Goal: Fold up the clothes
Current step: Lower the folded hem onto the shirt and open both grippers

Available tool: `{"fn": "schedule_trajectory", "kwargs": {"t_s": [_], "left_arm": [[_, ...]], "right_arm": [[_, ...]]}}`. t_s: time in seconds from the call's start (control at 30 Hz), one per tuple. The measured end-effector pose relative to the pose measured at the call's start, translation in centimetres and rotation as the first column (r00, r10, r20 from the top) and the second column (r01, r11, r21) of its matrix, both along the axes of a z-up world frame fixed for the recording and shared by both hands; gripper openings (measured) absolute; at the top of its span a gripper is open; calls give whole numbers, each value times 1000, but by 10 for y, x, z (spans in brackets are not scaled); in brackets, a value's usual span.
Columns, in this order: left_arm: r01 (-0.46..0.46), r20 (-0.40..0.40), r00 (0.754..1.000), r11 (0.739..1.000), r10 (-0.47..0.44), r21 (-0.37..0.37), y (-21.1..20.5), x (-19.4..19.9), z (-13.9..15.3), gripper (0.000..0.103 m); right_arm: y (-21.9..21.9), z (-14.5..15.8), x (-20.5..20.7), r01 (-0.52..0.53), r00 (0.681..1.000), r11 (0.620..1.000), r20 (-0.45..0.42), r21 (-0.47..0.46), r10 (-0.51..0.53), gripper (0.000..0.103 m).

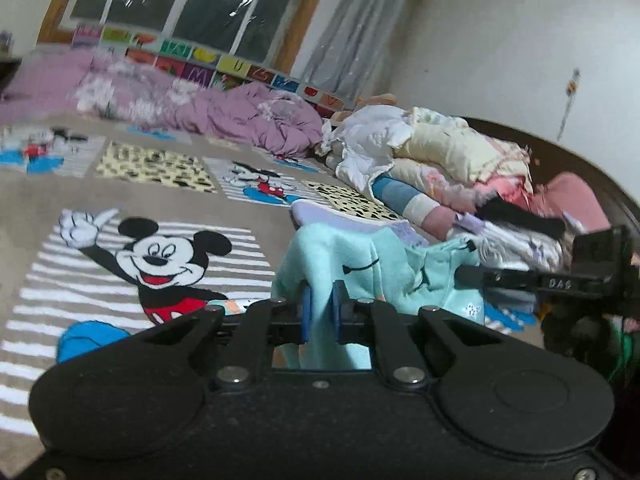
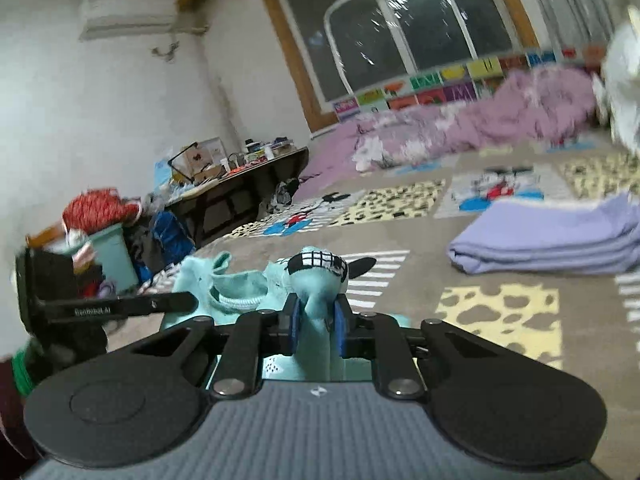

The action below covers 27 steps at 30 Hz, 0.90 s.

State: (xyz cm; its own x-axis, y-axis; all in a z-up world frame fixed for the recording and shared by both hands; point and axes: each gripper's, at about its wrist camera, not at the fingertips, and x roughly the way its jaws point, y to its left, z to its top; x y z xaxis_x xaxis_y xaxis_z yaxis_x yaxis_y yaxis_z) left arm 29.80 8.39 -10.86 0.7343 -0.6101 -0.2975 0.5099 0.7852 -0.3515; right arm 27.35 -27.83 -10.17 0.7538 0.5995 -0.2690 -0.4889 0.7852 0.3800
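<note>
The right gripper (image 2: 315, 326) pinches a teal garment (image 2: 316, 280) above the bed (image 2: 420, 232); folded purple cloth (image 2: 552, 240), somewhat blurred, lies nearby.

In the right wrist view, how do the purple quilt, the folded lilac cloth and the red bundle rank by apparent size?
1. purple quilt
2. folded lilac cloth
3. red bundle
The quilt lies farther away, so it is surely largest; the other two are uncertain.
</note>
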Motion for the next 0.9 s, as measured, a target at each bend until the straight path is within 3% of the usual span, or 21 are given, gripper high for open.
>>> {"fn": "schedule_trajectory", "kwargs": {"t_s": [0.33,0.5,0.73,0.9], "left_arm": [[-37,-104,994,996,29,-82,14,45,-18,7],[-60,-188,982,991,37,-118,20,67,-31,7],[-91,-278,958,992,65,-84,17,82,-53,8],[-97,-264,961,994,81,-49,13,76,-50,9]], "right_arm": [[2,-31,66,24,990,991,-142,129,-5,15],[3,-50,96,37,971,988,-239,147,0,15],[-3,-85,116,76,934,972,-358,224,9,15],[-3,-93,114,89,931,972,-365,220,-3,20]]}}
